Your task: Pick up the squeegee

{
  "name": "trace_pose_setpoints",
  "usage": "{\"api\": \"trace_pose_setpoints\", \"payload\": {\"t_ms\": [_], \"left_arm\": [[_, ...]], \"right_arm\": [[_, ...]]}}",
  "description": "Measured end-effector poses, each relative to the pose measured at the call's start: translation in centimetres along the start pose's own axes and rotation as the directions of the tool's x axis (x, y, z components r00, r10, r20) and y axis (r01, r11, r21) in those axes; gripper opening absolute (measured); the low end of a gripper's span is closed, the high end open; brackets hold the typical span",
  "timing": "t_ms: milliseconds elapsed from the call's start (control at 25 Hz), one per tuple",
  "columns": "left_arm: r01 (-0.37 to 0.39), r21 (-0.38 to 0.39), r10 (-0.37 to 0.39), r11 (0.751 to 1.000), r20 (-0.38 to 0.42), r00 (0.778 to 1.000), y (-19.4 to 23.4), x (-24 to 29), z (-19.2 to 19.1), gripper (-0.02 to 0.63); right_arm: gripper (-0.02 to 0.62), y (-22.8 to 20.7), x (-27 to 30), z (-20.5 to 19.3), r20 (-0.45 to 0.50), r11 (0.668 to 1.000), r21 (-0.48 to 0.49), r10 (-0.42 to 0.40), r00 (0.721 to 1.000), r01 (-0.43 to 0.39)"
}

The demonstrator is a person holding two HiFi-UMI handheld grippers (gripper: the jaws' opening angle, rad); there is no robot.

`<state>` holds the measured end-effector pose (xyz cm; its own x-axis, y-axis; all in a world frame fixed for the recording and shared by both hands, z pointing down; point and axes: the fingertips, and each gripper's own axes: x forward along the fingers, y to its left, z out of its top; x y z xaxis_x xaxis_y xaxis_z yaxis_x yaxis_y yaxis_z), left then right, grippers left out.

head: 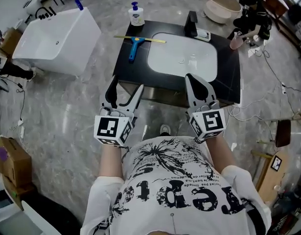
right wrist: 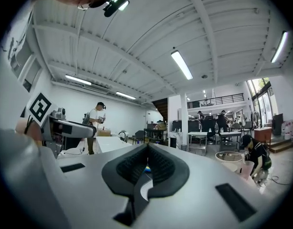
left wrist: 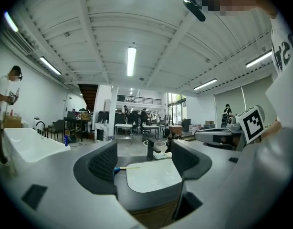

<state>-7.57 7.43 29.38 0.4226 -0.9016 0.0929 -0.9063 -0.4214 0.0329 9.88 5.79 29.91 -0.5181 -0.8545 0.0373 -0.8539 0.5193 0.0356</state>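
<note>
The squeegee (head: pixel 135 44), with a blue handle and a yellow blade, lies on the black countertop (head: pixel 128 70) just left of the white sink basin (head: pixel 183 58). In the left gripper view the squeegee (left wrist: pixel 120 169) shows small and far between the jaws. My left gripper (head: pixel 126 85) hovers in front of the counter's near edge, open and empty. My right gripper (head: pixel 190 78) is held over the counter's front edge near the basin, its jaws pressed together with nothing in them. Both grippers are well short of the squeegee.
A soap pump bottle (head: pixel 136 14) stands behind the squeegee. A black faucet (head: pixel 191 23) rises behind the basin. A white bathtub (head: pixel 57 39) sits to the left, a beige tub (head: pixel 222 5) at the back right, cables and gear on the floor at right. People stand far off in the hall.
</note>
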Motion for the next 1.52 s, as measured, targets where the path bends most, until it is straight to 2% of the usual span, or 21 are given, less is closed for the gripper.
{"api": "trace_pose_setpoints", "payload": {"t_ms": [160,400,600,840,1080,1280,1520], "left_arm": [[-0.042,-0.005,0.042,0.999,-0.037,0.998,0.4,4.3,-1.1,0.342],[-0.071,0.0,0.071,0.997,-0.107,0.992,2.2,9.4,-3.0,0.342],[-0.06,-0.027,0.054,0.998,-0.182,0.982,5.0,14.4,-5.9,0.342],[-0.039,-0.028,0.03,0.999,-0.282,0.959,10.6,21.4,-9.4,0.342],[-0.016,-0.047,-0.003,0.999,-0.397,0.918,16.2,27.9,-14.4,0.342],[-0.004,-0.069,-0.031,0.998,-0.489,0.872,19.4,31.9,-19.1,0.342],[-0.001,-0.102,-0.06,0.995,-0.588,0.807,21.5,34.7,-24.2,0.342]], "right_arm": [[0.014,-3.4,2.7,-1.4,-0.017,0.999,0.016,0.035,0.999,-0.034],[0.014,-6.0,7.0,-3.2,-0.035,0.997,0.045,0.066,0.997,-0.064],[0.014,-7.7,11.2,-4.7,-0.067,0.996,0.057,0.067,0.996,-0.063],[0.014,-9.5,18.9,-6.3,-0.099,0.996,0.065,0.072,0.992,-0.066],[0.015,-11.1,26.5,-8.9,-0.108,0.999,0.007,0.039,0.993,-0.038],[0.015,-12.0,31.4,-11.6,-0.141,0.999,0.035,0.037,0.989,-0.032],[0.014,-12.8,34.8,-14.4,-0.2,0.997,0.069,0.028,0.979,-0.015]]}}
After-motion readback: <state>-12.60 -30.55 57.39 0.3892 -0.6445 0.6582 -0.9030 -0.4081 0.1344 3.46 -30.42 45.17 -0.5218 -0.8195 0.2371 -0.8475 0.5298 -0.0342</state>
